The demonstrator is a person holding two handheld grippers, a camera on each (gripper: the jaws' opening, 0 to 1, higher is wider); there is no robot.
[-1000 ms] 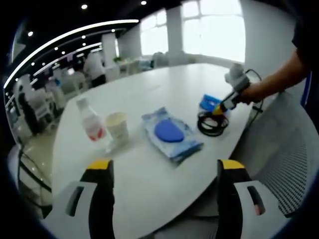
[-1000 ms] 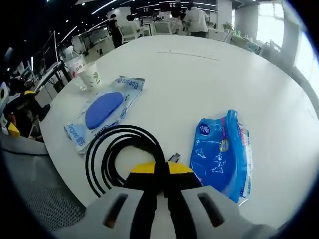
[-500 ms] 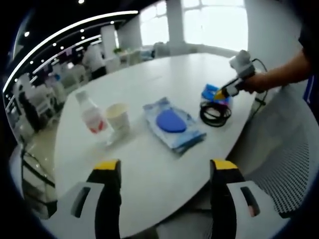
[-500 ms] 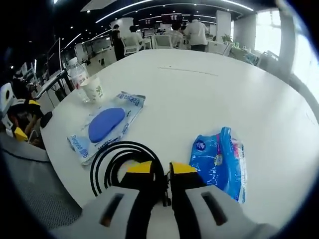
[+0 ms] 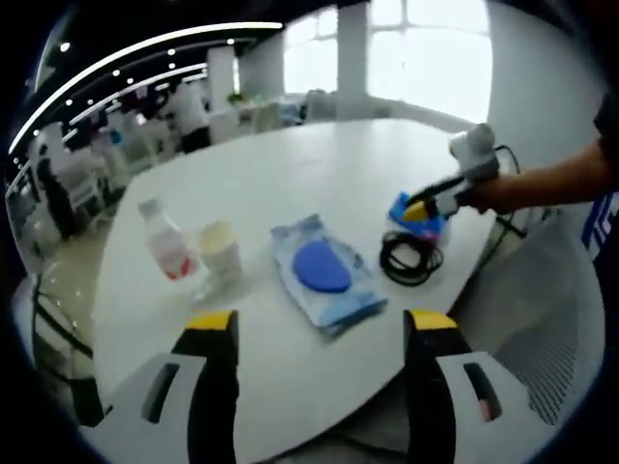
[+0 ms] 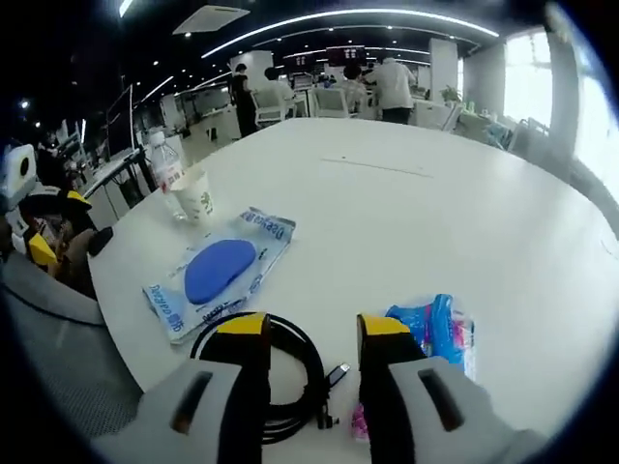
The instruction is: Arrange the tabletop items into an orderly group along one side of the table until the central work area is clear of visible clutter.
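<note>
White tabletop [image 6: 416, 213] in an open office: right claw [image 6: 311, 333], jaws parted and empty, hovers over the coiled black cable [image 6: 280, 372] by the near edge; left claw [image 5: 321, 324] hangs wide open; regrouping items comes next.

My right gripper [image 6: 314, 338] covers part of the black cable coil [image 6: 290, 382] and blue packet [image 6: 440, 333] at the table's near edge.

R gripper [image 6: 314, 333] jaws apart over black cable coil [image 6: 276, 372], blue pkt [image 6: 435, 333] beside
</note>
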